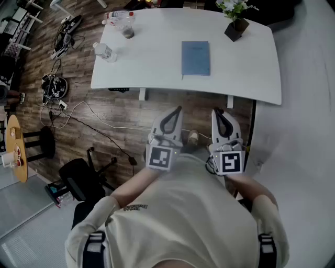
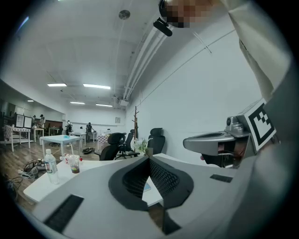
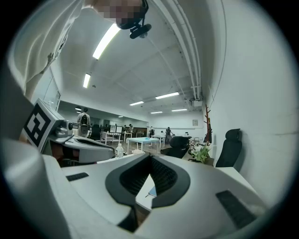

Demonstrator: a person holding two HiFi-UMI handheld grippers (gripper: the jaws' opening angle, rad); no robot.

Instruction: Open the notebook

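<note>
A closed blue notebook point(image 1: 196, 58) lies flat on the white table point(image 1: 157, 63), right of its middle. Both grippers hang in the air on my side of the table, well short of its near edge, pointing level toward it. The left gripper point(image 1: 177, 111) is shut, tips touching, with nothing in it. The right gripper point(image 1: 217, 112) is shut and empty too. Through the jaw opening of the left gripper point(image 2: 149, 158) a sliver of the notebook point(image 2: 146, 187) shows. The right gripper point(image 3: 150, 156) frames a corner of the notebook point(image 3: 150, 192) in the same way.
On the table stand a potted plant point(image 1: 235, 21) at the far right, a water bottle point(image 1: 104, 52), a cup point(image 1: 127, 31) and another bottle point(image 1: 118, 15) at the left. Cables point(image 1: 57, 104) and a black office chair point(image 1: 84, 175) are on the wood floor to the left.
</note>
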